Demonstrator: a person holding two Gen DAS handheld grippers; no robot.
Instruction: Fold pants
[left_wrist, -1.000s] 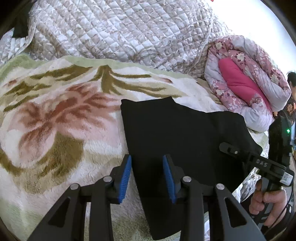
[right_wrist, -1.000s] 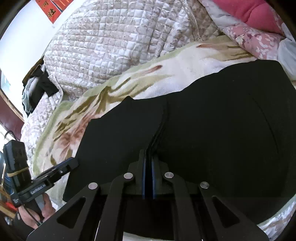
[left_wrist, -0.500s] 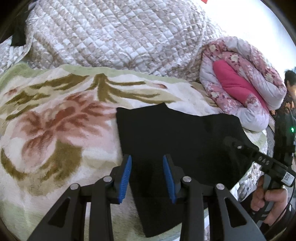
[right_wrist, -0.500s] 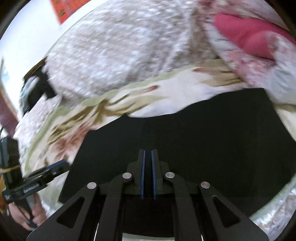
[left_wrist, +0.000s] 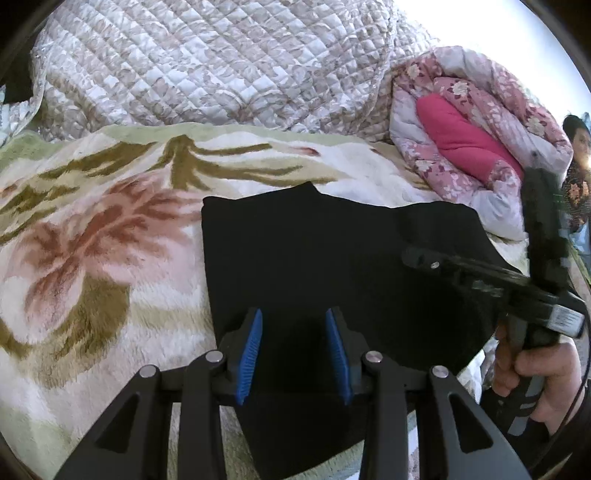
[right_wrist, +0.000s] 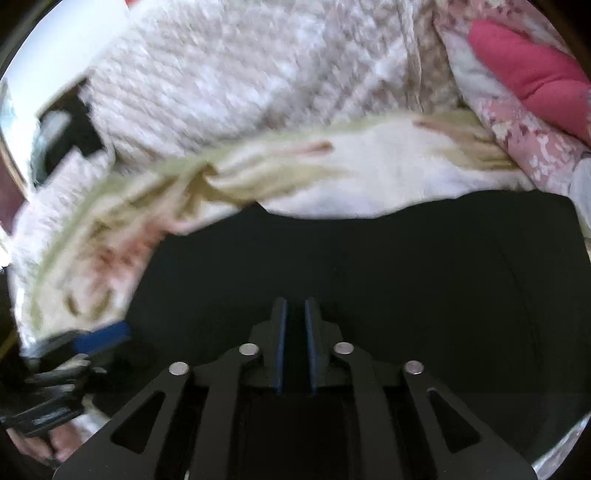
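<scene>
right tool: jaws just parted slightly, released black pants | left tool: half apart, empty

We look down steeply from each wrist, close above the black pants on the bed. Both views share the pants and the floral blanket beyond them.
</scene>
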